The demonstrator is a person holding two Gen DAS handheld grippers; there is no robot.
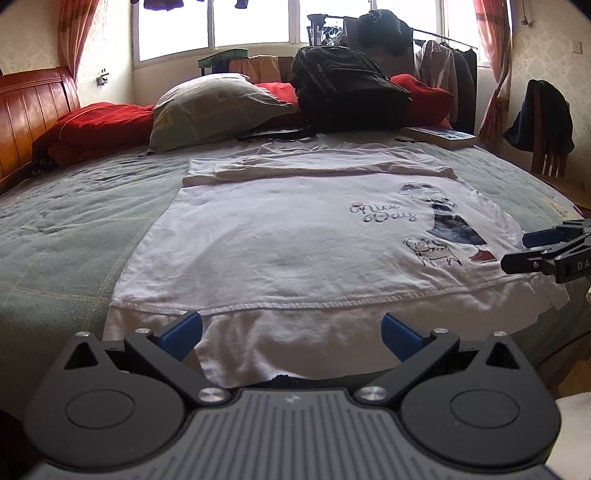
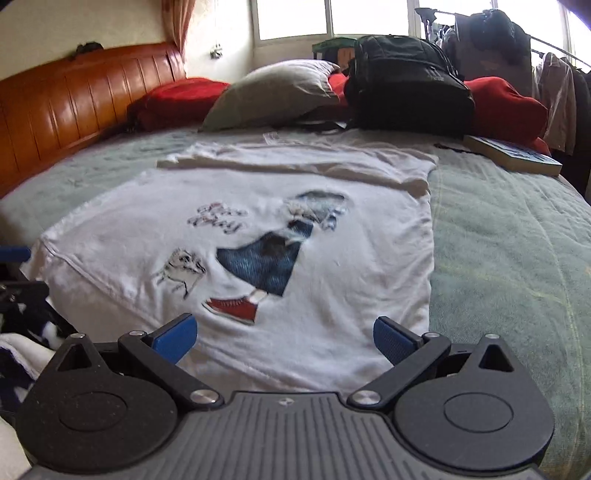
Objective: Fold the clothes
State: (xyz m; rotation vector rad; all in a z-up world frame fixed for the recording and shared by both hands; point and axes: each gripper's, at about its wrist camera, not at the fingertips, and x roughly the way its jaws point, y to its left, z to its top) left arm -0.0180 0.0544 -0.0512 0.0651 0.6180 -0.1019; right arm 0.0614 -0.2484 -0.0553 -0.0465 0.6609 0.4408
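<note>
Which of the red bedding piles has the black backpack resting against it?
The right-hand red pile, by the book: the black backpack sits against it. The other red pile lies by the headboard, left of the pillow.

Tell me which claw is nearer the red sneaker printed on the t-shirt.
Right. The right claw sits just before the red sneaker, open; the left claw is at the hem, well to the sneaker's left.

The bed (image 1: 74,229) carries a white T-shirt (image 1: 295,240), pillow (image 1: 210,107), backpack (image 1: 351,92) and book (image 1: 439,136).

Bright windows (image 1: 251,26) backlight a wooden headboard (image 2: 74,96) (reddish) and patterned wallpaper (image 1: 29,40).
</note>
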